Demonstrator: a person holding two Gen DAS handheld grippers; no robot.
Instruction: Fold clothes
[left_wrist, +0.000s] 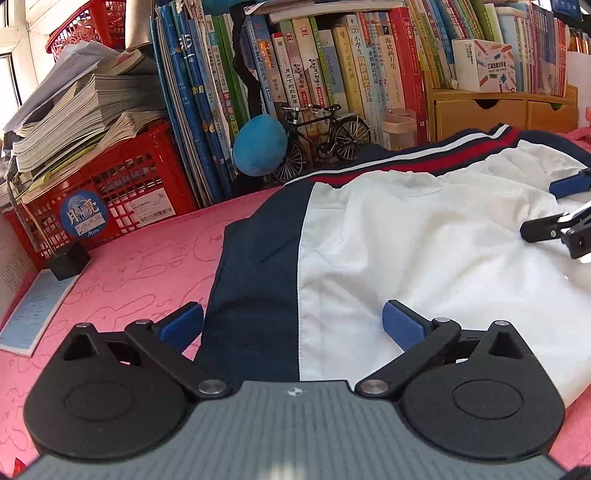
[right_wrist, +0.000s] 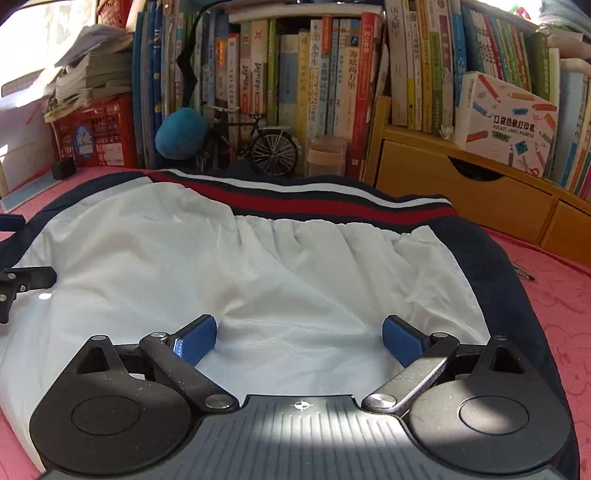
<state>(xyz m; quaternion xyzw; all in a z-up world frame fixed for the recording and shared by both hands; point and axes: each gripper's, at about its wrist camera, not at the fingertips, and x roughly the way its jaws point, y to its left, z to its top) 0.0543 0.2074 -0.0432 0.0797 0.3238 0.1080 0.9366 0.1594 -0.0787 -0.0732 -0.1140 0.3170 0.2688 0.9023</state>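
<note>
A white and navy garment (left_wrist: 406, 240) with a red, white and navy striped band lies spread on a pink bench (left_wrist: 140, 273). The left hand-held gripper (left_wrist: 293, 325) is spread wide, gripping nothing, straddling the garment's navy-white seam near its left edge. The right hand-held gripper (right_wrist: 299, 338) is also wide and empty, over rumpled white cloth just ahead of it. Beyond both, books (right_wrist: 332, 74), a red crate (left_wrist: 110, 192) and a model bicycle (left_wrist: 321, 136) line the back.

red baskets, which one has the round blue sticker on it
The lower red basket, standing on the pink table cover under the stack of papers. The upper red basket shows no sticker.
</note>
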